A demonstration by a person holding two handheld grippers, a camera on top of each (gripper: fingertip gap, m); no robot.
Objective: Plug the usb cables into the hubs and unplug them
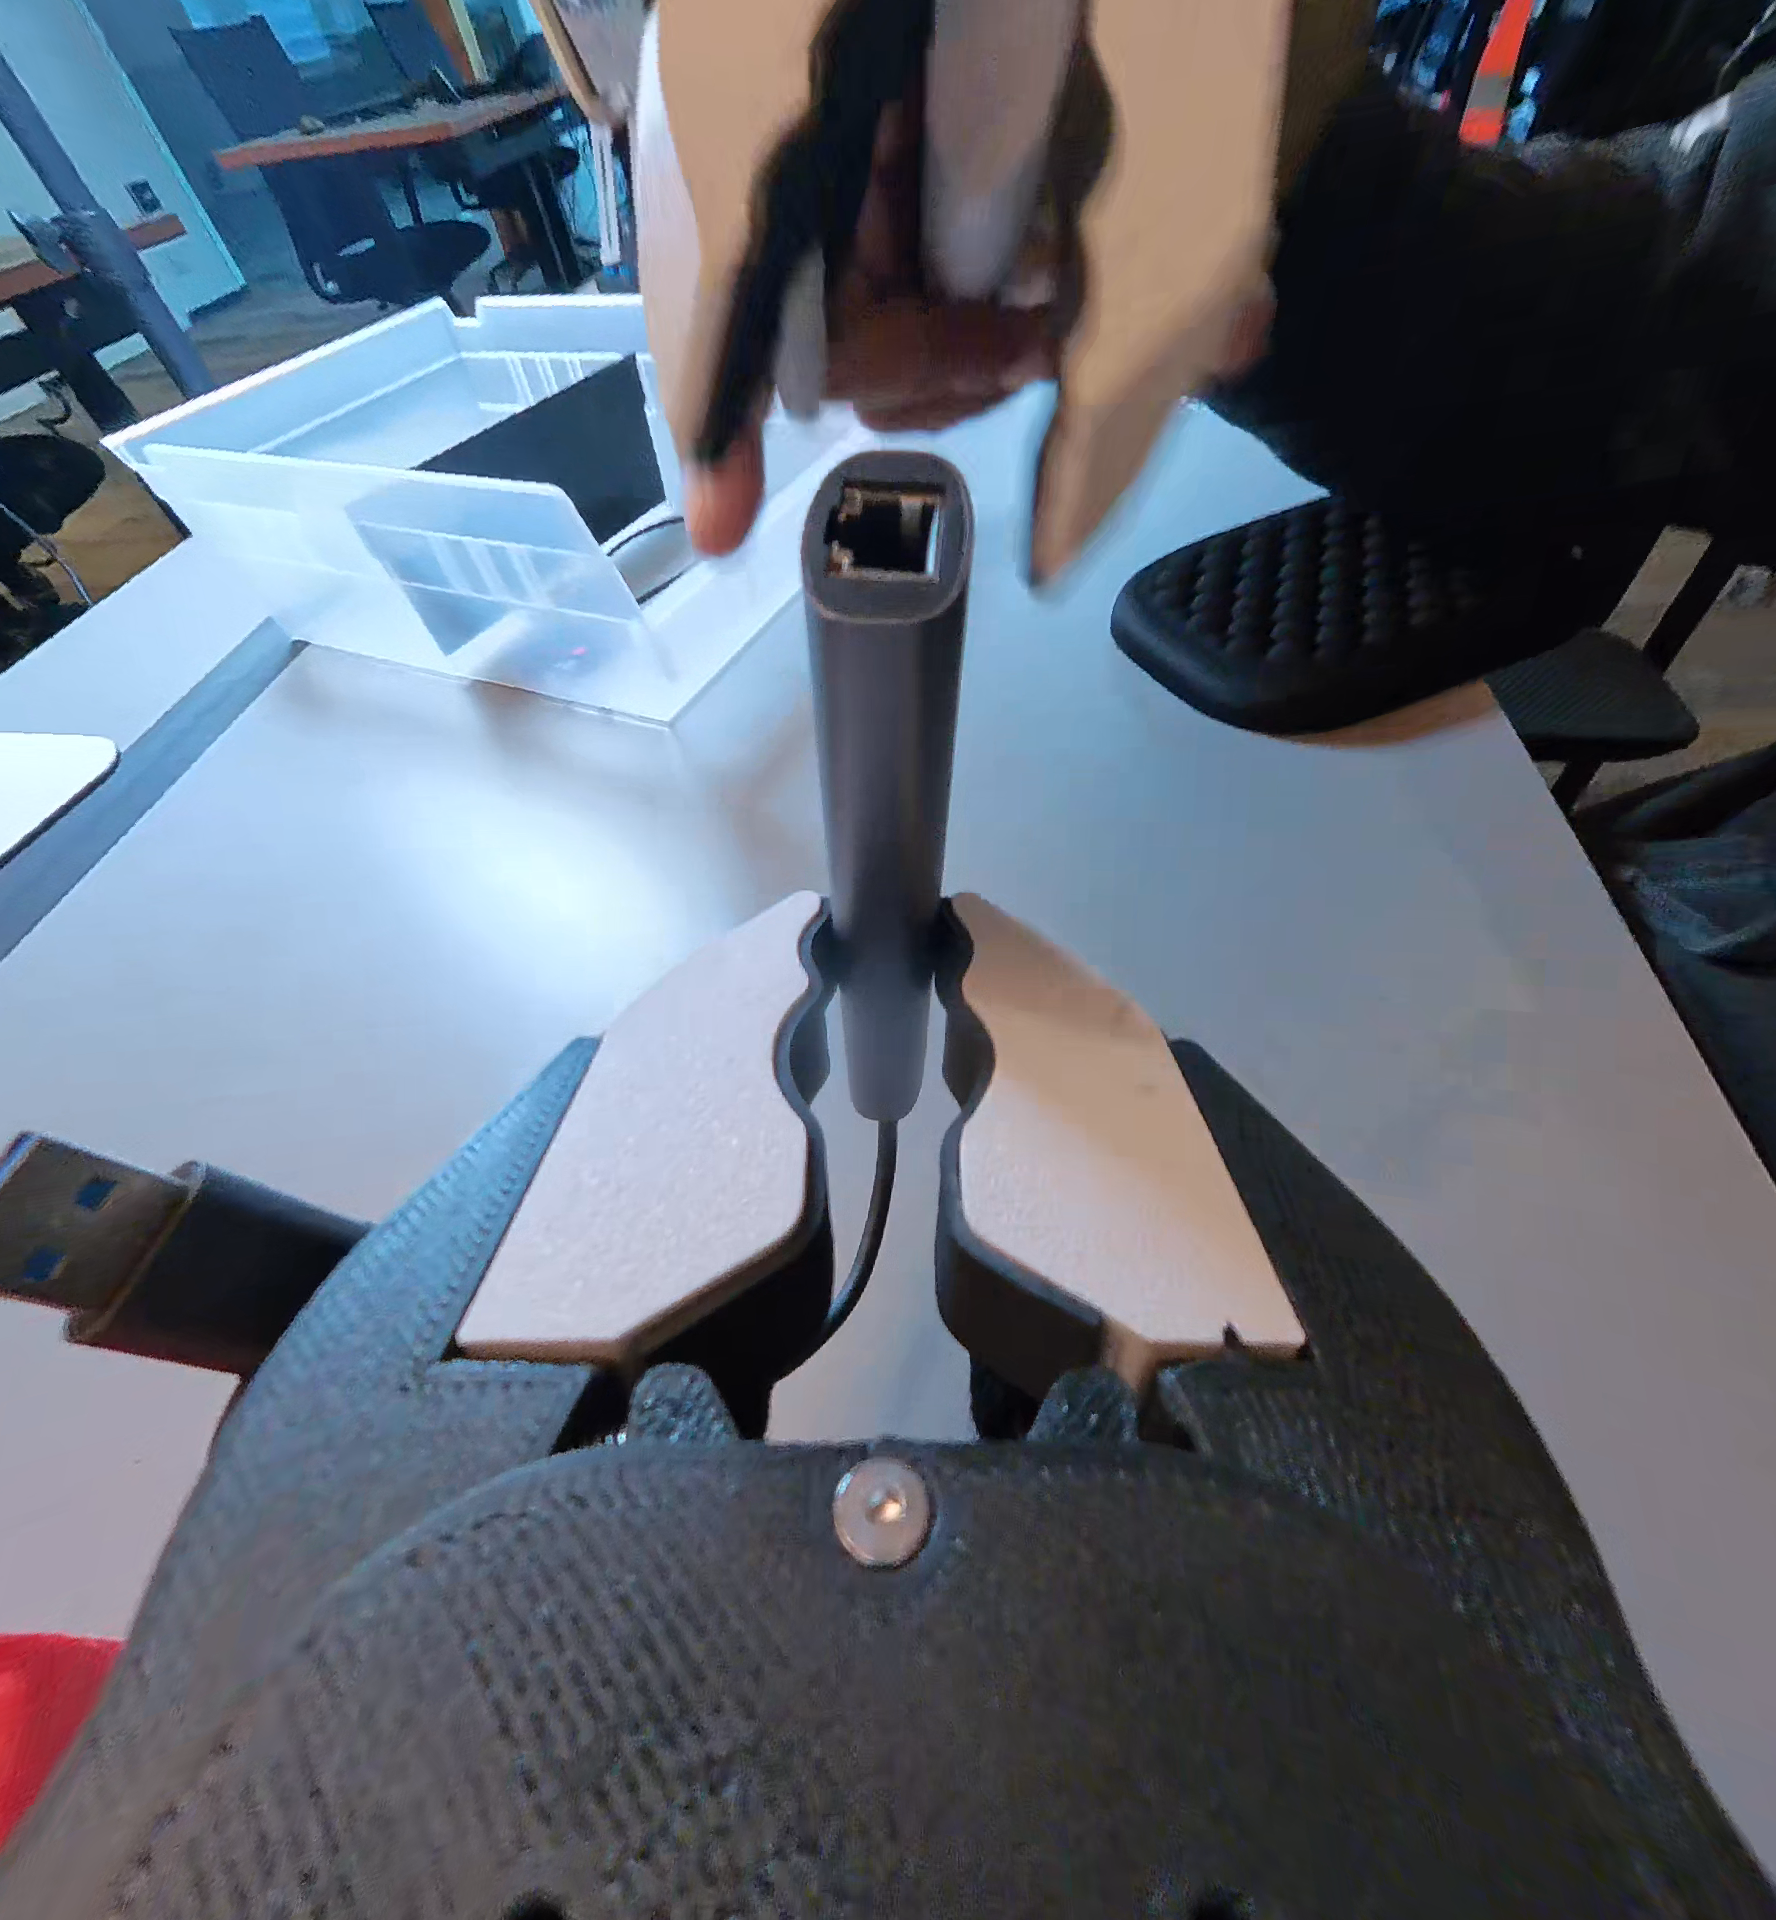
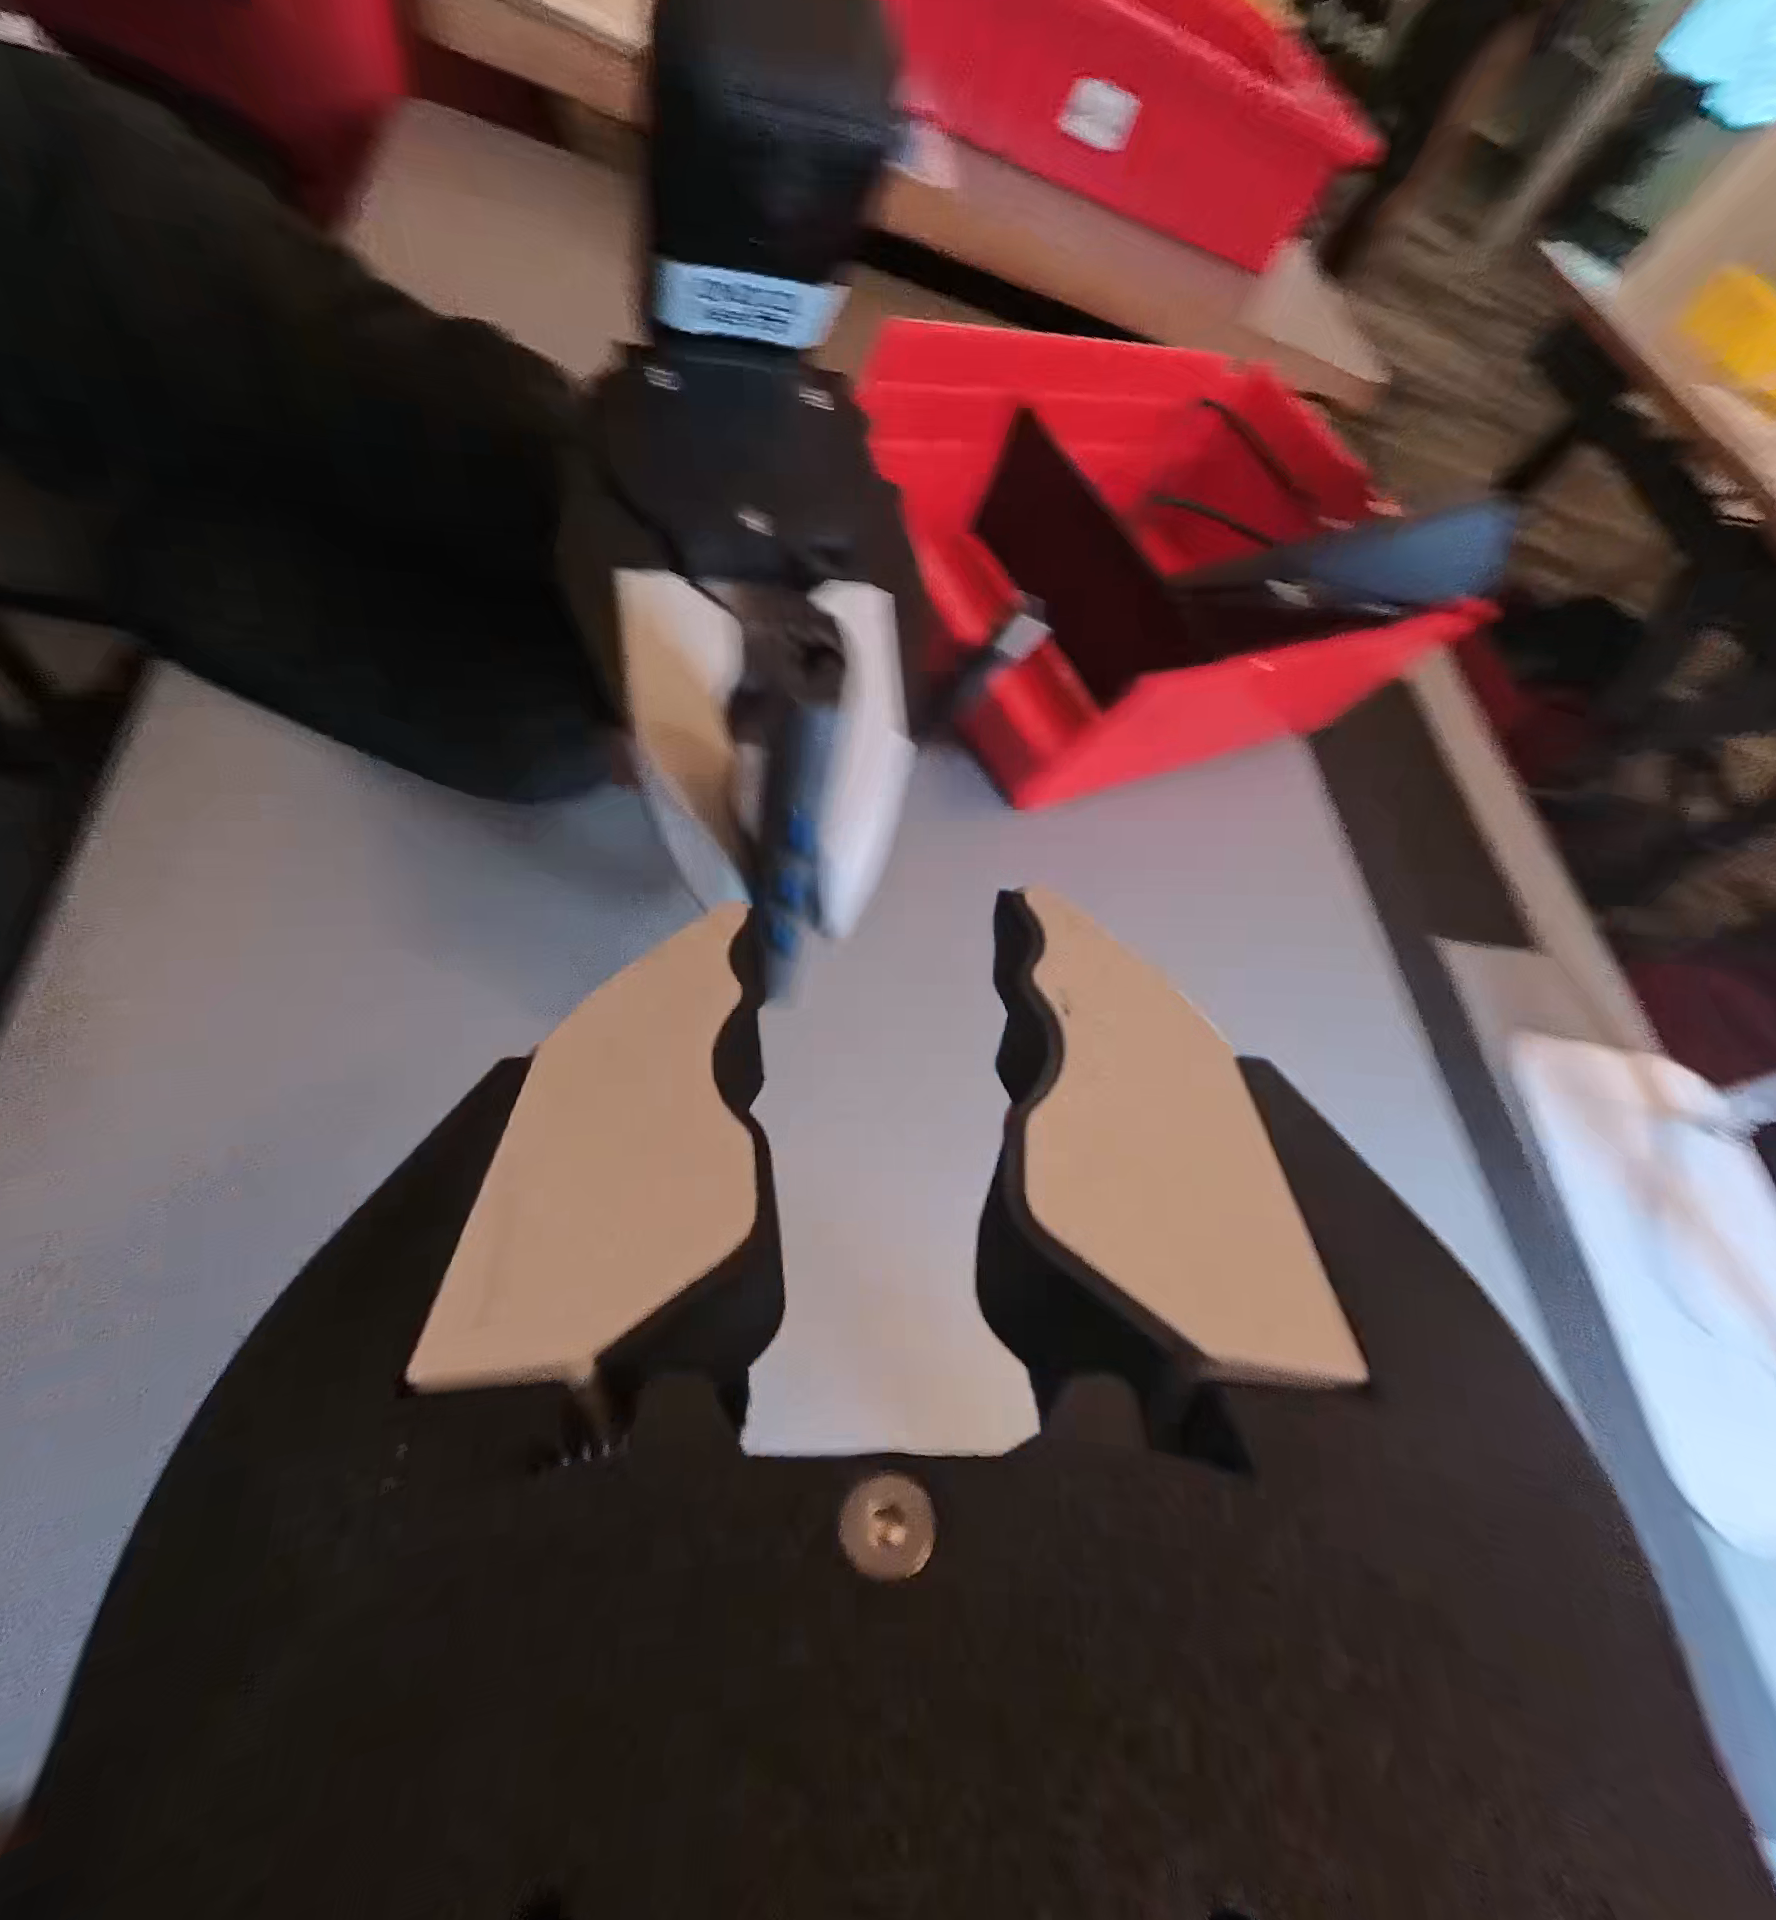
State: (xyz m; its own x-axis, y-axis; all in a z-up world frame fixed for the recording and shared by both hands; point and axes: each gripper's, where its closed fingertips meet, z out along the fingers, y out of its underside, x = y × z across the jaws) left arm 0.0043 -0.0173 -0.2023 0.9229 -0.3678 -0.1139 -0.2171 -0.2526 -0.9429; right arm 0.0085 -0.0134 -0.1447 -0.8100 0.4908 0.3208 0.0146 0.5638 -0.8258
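Note:
My left gripper (image 1: 884, 935) is shut on a dark grey stick-shaped hub (image 1: 884, 727) and holds it above the white table (image 1: 448, 883), with its square-socket end pointing away. The hub's thin cable (image 1: 868, 1226) runs back between the fingers, and a USB plug with a blue insert (image 1: 63, 1247) hangs at the lower left. My right gripper (image 1: 894, 520) faces it, blurred, with its jaws spread either side of the hub's far end. In the right wrist view my right gripper (image 2: 873, 914) is open and empty. The left gripper (image 2: 775, 904) holds the hub (image 2: 801, 800), blue ports showing, by my left fingertip (image 2: 728, 935).
A white plastic tray (image 1: 396, 447) with clear dividers stands at the back left of the table. A black mesh chair (image 1: 1331, 613) stands at the right edge. A red bin (image 2: 1227, 686) with cables and a dark divider sits on the table behind the left gripper. Across from one pair of fingers to the other is roughly 7 cm.

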